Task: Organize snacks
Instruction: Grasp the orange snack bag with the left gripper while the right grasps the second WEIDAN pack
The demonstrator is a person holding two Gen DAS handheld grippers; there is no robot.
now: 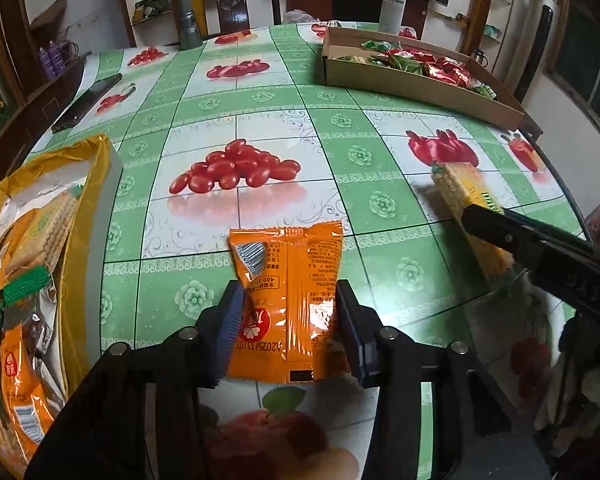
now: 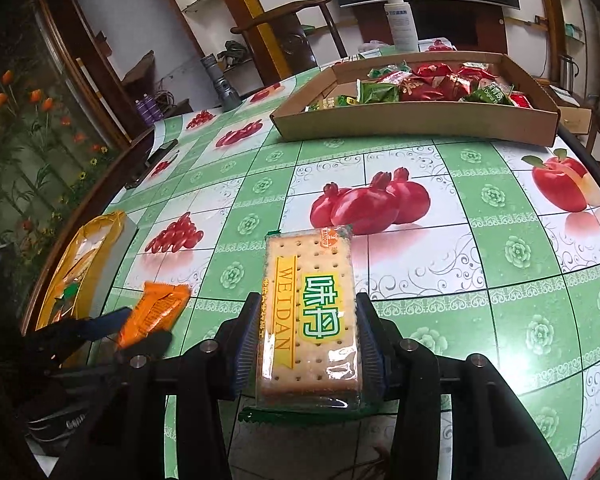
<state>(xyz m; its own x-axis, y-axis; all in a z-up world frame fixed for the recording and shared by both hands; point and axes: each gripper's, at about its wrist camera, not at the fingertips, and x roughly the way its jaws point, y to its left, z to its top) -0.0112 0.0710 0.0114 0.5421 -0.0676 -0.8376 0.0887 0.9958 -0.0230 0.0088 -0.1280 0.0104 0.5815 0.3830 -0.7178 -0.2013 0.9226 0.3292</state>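
Note:
My left gripper (image 1: 290, 316) is shut on an orange snack packet (image 1: 290, 280), held above the table; it also shows in the right wrist view (image 2: 152, 312). My right gripper (image 2: 308, 332) is shut on a clear cracker pack with green and yellow label (image 2: 310, 304), also visible in the left wrist view (image 1: 466, 208). A shallow cardboard box (image 2: 420, 120) at the far right of the table holds several red and green snack packets (image 2: 428, 80); the left wrist view shows it too (image 1: 412, 84). An open yellow bag (image 1: 40, 248) with more snacks lies at the left edge.
The table has a green fruit-print cloth (image 1: 340, 128). A dark phone-like slab (image 1: 86, 102) lies at the far left. A grey flashlight (image 1: 189, 16) and a white spray bottle (image 1: 394, 4) stand at the back edge. A wooden chair (image 2: 288, 36) stands behind the table.

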